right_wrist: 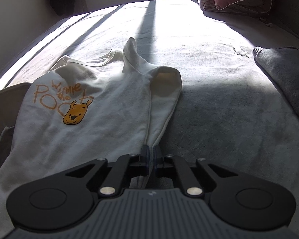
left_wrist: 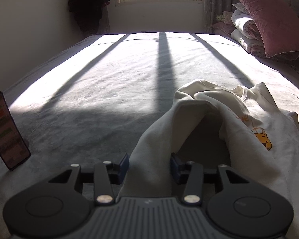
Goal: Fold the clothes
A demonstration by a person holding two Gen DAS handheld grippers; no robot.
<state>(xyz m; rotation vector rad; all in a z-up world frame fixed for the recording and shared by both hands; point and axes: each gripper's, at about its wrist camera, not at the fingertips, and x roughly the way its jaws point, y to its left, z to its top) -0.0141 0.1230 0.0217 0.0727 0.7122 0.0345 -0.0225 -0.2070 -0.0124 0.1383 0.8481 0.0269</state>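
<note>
The cream Winnie the Pooh sweatshirt [right_wrist: 101,119] lay rumpled, print up, on the grey bedsheet [right_wrist: 219,119]. The left gripper [left_wrist: 149,164] held bunched cloth between wide-set jaws; the right gripper [right_wrist: 151,155] pinched the hem at six o'clock. Judged: spreading flat, both grips pulling apart evenly.

The right gripper [right_wrist: 151,155] is clamped on the hem of a cream sweatshirt [right_wrist: 101,109] with an orange bear print [right_wrist: 75,113], spread over the bed's [right_wrist: 219,119] left half. A grey garment [right_wrist: 285,75] lies at the right edge.
</note>
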